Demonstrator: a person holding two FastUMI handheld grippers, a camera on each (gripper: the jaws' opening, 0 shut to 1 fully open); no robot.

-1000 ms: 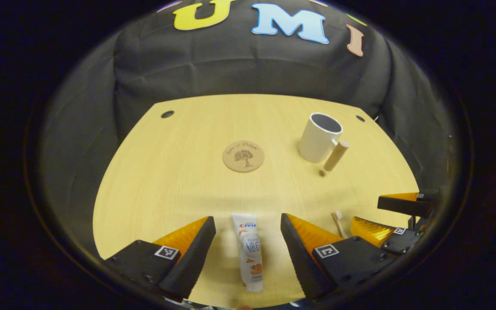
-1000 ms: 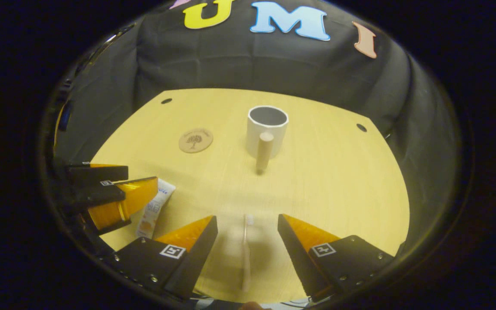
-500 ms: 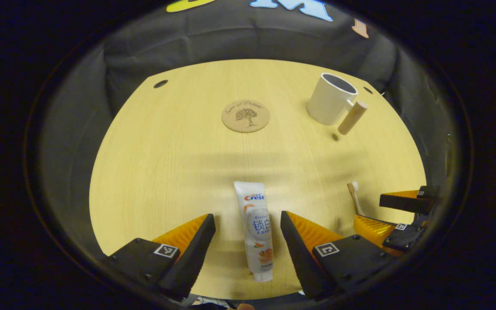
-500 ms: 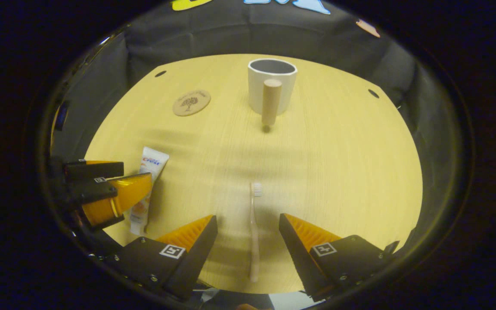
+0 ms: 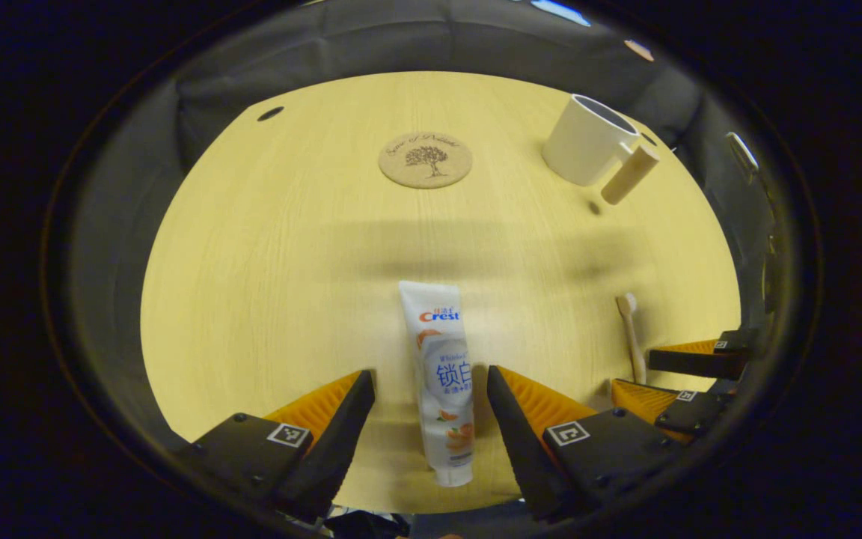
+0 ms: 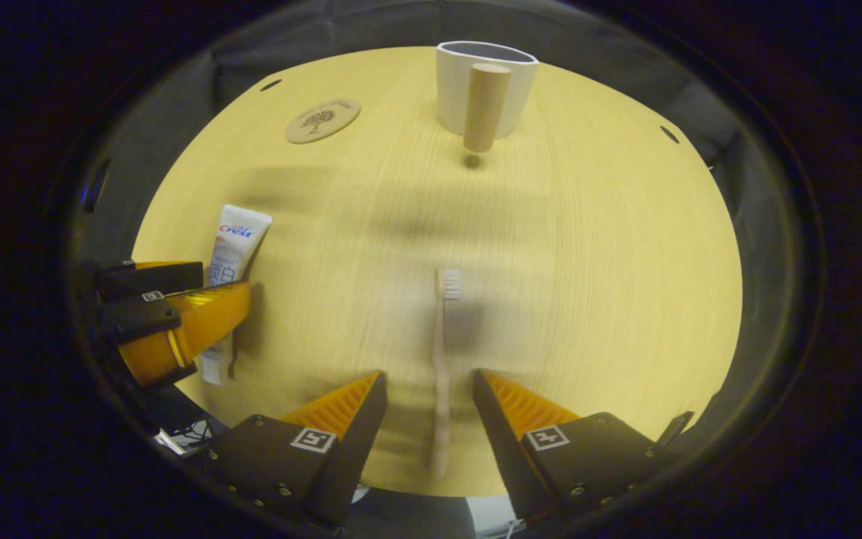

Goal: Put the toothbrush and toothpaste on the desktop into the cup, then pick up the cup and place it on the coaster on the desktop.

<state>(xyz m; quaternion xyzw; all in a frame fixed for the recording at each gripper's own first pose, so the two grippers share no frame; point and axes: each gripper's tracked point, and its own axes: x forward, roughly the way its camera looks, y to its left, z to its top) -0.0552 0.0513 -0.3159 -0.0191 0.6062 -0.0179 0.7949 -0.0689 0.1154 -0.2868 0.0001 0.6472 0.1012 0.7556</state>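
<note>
A white toothpaste tube (image 5: 442, 374) lies flat on the wooden table (image 5: 289, 247), cap toward me, between the fingers of my open left gripper (image 5: 431, 389), which touch nothing. A pale toothbrush (image 6: 442, 359) lies bristles away, between the fingers of my open right gripper (image 6: 427, 393). The white cup (image 6: 485, 86) with a wooden handle (image 6: 483, 108) stands upright at the far side, also the cup (image 5: 588, 141) in the left gripper view. The round cork coaster (image 5: 425, 159) sits left of it, bare. The left gripper (image 6: 176, 322) and the toothpaste tube (image 6: 233, 247) appear at the left of the right gripper view.
The right gripper (image 5: 693, 374) and the toothbrush (image 5: 631, 337) appear at the right edge of the left gripper view. Small dark holes (image 5: 270, 113) mark the table's far corners. Black cloth surrounds the table. The near table edge lies just under both grippers.
Both grippers have tilted down and come lower over the table, so the toothpaste and toothbrush now lie further in between their fingers. The right gripper's fingers have narrowed slightly. Nothing on the table moved.
</note>
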